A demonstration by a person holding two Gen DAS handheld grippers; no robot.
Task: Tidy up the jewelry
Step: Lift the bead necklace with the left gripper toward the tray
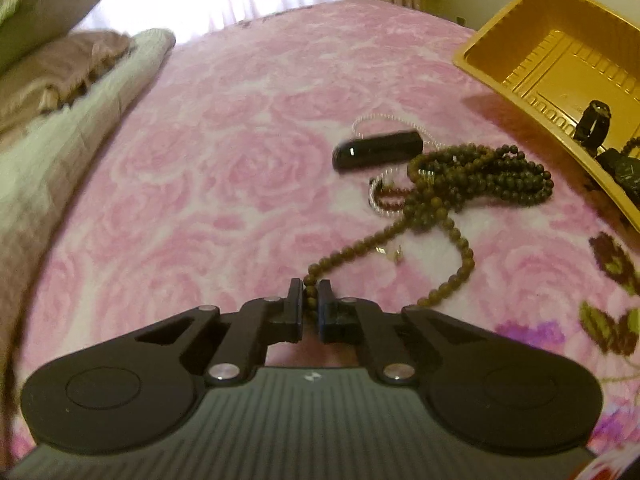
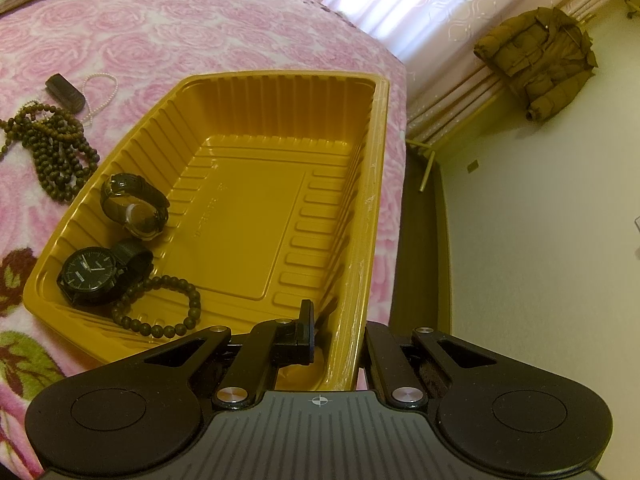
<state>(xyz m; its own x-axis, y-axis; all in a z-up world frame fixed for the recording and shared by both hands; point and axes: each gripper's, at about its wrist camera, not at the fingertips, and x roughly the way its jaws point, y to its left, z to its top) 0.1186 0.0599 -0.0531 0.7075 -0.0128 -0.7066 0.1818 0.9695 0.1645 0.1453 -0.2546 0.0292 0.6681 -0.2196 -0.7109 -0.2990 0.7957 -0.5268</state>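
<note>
1. You had two watches and a bead bracelet inside the yellow tray
2. Your left gripper pinched the long bead necklace beside the tray; your right gripper clamped the tray's rim
3. A pearl string and a black case waited beside the tray

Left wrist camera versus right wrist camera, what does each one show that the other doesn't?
Only the left wrist view shows the left gripper shut on the long strand of brown wooden beads, plus the folded beige blankets.

Only the right wrist view shows the right gripper clamping the rim of the ribbed gold plastic tray, the short brown bead bracelet inside, and a brown jacket.

Both show the tray, bead strand, black oblong case and pink rose bedspread.
</note>
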